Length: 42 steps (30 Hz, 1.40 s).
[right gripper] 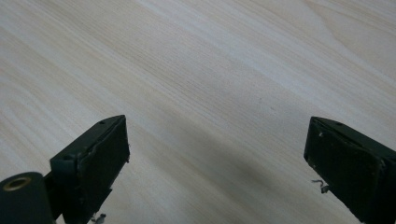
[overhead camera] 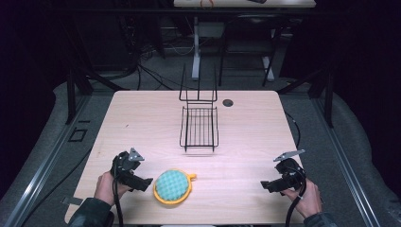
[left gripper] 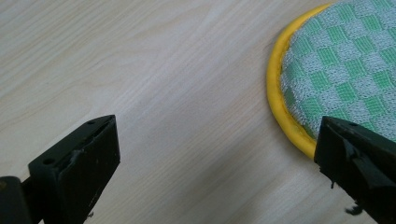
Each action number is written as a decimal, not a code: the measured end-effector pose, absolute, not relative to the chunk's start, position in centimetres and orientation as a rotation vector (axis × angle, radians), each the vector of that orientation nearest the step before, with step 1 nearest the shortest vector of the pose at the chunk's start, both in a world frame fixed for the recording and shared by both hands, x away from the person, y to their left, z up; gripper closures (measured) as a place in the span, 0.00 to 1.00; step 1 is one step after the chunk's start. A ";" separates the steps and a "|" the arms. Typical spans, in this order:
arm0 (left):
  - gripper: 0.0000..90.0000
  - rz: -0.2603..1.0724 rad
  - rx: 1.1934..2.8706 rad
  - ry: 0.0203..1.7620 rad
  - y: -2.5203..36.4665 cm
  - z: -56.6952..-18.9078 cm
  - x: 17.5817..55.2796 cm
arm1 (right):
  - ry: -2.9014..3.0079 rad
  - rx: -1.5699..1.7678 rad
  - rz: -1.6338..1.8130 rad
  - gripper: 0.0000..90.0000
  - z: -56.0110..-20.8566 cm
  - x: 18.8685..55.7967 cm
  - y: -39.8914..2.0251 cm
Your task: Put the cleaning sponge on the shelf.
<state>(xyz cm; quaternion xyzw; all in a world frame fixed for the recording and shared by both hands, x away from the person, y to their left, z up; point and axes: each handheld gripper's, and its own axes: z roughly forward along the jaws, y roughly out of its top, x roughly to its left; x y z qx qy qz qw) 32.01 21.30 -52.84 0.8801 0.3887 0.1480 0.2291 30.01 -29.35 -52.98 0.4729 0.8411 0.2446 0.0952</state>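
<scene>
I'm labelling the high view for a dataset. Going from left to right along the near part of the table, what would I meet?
left gripper → round green checked pad with yellow rim → right gripper. The wire rack stands farther back, so I left it out.

In the left gripper view, the green checked pad (left gripper: 345,74) with its yellow rim runs off the right and top edges, and one black jaw covers its near part. In the high view, the far table (overhead camera: 243,3) is cut by the top edge, and the things on it are too small to tell.
</scene>
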 end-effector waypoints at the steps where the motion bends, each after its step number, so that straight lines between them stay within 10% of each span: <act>1: 0.01 0.402 2.441 1.069 21.2 -52.8 31.9 | 2.491 1.406 0.729 0.07 -53.0 30.0 -29.3; 42: 0.01 0.239 2.536 0.771 13.4 -52.9 28.9 | 2.566 1.431 0.731 0.08 -53.8 30.2 -28.9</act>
